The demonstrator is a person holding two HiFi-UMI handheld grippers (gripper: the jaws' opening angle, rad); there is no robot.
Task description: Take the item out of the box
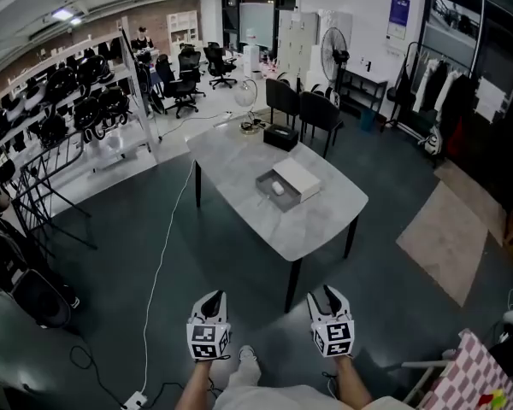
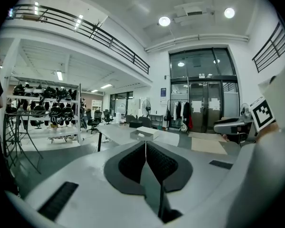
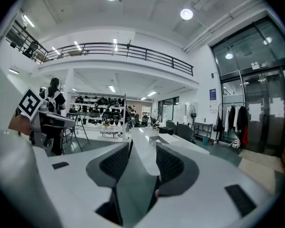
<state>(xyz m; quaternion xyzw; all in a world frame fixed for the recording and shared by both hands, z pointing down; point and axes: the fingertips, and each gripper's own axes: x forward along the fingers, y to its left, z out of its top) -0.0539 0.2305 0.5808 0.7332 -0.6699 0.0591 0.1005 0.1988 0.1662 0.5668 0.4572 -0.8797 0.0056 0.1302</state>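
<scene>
An open grey box [image 1: 268, 191] lies on the marble table [image 1: 239, 156], far ahead of me, with a small white item [image 1: 278, 188] inside it. Its white lid [image 1: 297, 178] rests against the box's right side. Both grippers hang low and near my body, well short of the table. My left gripper [image 1: 212, 299] is shut with nothing in it, its pads meeting in the left gripper view [image 2: 145, 144]. My right gripper [image 1: 328, 295] stands open and empty, a gap between its pads [image 3: 142, 146]. The box shows small and distant past both sets of jaws [image 2: 145, 133] [image 3: 158, 137].
A black box [image 1: 280, 137] and a small fan [image 1: 246, 92] sit at the table's far end, with dark chairs [image 1: 318, 111] beside it. Racks of helmets [image 1: 77, 109] line the left. A white cable [image 1: 167, 246] runs across the floor. A tan rug [image 1: 449, 237] lies to the right.
</scene>
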